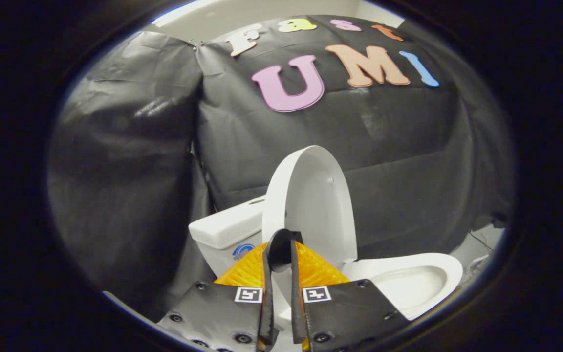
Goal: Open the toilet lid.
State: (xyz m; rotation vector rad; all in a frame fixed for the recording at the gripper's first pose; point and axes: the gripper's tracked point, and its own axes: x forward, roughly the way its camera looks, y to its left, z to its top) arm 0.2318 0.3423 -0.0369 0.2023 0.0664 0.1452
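The white toilet lid (pixel 311 195) stands raised, almost upright, leaning back toward the tank (pixel 227 227). Its inner face is turned toward the open seat and bowl (pixel 408 283), which lie to the right of my fingers. My gripper (pixel 281 244) is at the lid's lower near edge. The fingers are drawn close together, with a thin strip of the white lid showing between them. The fingertips curl against the lid's rim, so the gripper is shut on the lid.
Black cloth (pixel 130 171) hangs close behind and to the left of the toilet. A strip of pale floor (pixel 482 247) shows beyond the bowl on the right.
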